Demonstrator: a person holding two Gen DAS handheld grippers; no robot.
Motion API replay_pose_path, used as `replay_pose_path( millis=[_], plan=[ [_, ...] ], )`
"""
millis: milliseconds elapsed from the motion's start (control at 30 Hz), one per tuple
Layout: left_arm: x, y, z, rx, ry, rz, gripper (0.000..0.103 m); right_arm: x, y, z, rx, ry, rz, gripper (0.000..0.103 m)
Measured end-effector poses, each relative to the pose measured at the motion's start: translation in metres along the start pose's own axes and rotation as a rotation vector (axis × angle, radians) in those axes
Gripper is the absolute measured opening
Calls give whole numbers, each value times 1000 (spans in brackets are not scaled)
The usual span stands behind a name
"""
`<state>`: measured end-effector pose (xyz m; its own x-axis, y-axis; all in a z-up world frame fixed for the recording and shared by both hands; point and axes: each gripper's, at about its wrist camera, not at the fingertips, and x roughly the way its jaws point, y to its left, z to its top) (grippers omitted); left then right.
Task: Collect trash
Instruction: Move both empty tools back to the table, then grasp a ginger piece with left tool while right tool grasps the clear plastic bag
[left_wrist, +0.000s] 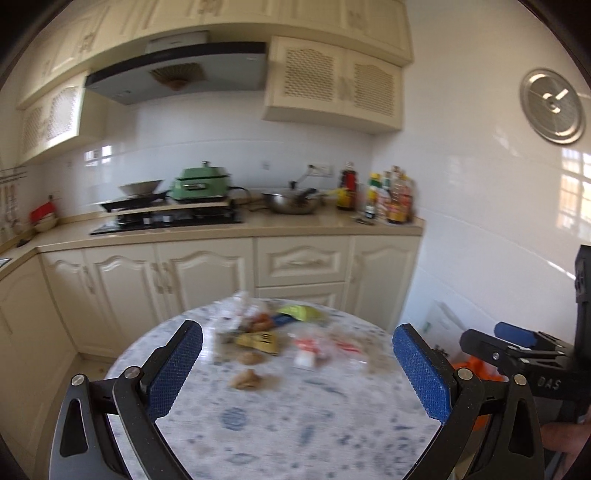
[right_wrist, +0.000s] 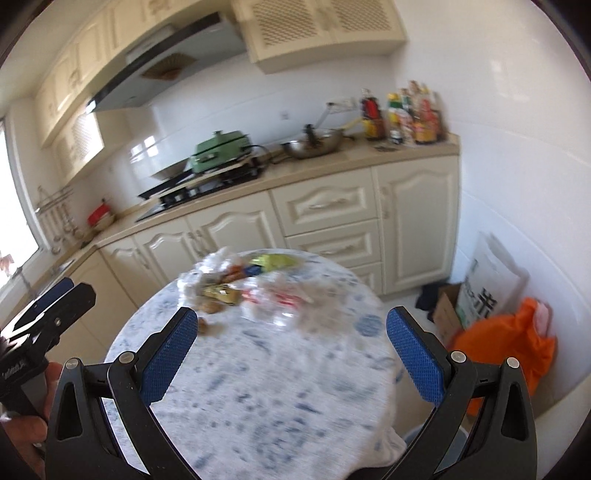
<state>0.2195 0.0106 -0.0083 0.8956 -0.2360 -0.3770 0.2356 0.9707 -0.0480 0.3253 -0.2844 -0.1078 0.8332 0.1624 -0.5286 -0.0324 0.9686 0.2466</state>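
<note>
The room is a kitchen with white tiled walls (left_wrist: 461, 192) and cream cabinets (left_wrist: 207, 273) under a beige counter (right_wrist: 321, 166). A range hood (left_wrist: 177, 74) hangs over the stove (left_wrist: 166, 221). Daylight enters from a window (right_wrist: 14, 206) at far left. The floor (right_wrist: 402, 295) seems pale, though blurred.

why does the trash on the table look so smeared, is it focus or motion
Left wrist view: trash pile and tablecloth streak like motion blur while the left gripper stays sharp. Right wrist view: same smear on the pile; right gripper crisp; fisheye bends the cabinets.
</note>
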Motion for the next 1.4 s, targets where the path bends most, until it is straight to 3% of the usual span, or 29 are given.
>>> replay_pose_path(
  millis=[267,533,1200,1267,1333,1400],
  plan=[
    [5,23,-2,-28,-3,100,102,20,57,11,-136,-6,19,103],
    [41,45,-9,-47,89,131,102,66,70,7,-210,62,6,103],
    [270,45,-34,-4,435,71,102,240,8,-3,-170,326,28,103],
    [286,46,-34,-3,464,66,94,255,6,-2,-166,349,52,98],
    [300,46,-33,-14,501,37,65,267,5,-3,-172,382,64,71],
    [306,45,-32,-4,515,26,53,271,6,-5,-182,396,77,65]
  ],
)
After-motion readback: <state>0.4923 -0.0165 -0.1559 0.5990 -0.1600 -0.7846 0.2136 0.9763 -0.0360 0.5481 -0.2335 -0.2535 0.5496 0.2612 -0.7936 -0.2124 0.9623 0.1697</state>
